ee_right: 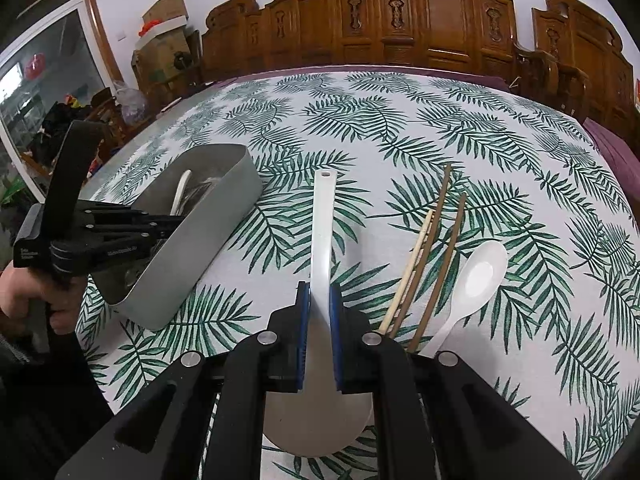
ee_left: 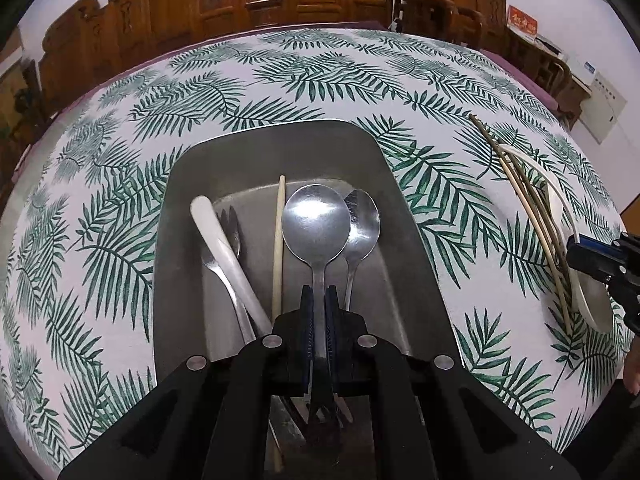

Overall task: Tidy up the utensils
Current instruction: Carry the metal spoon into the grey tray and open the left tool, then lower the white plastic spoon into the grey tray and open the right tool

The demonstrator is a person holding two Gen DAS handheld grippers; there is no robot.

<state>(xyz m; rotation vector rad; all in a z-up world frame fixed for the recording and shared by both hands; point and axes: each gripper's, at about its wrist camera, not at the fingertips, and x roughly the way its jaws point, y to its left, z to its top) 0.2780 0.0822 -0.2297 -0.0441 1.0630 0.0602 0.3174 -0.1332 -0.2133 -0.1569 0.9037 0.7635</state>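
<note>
Metal spoon clamped by left hand-held gripper inside tray; right hand-held gripper clamps ladle.

Legible text in the scene: none.
The red sign on the far shelf and the white print on the left tool body are both too small and blurred to read.

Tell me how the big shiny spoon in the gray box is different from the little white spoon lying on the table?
The shiny metal spoon is mirror-bright silver; the small white spoon is matte white. The metal spoon is inside the gray bin, its handle pinched by the left gripper; the white spoon lies loose on the leaf-print tablecloth, beside the chopsticks, with no gripper on it. Both have their bowls facing up.
</note>
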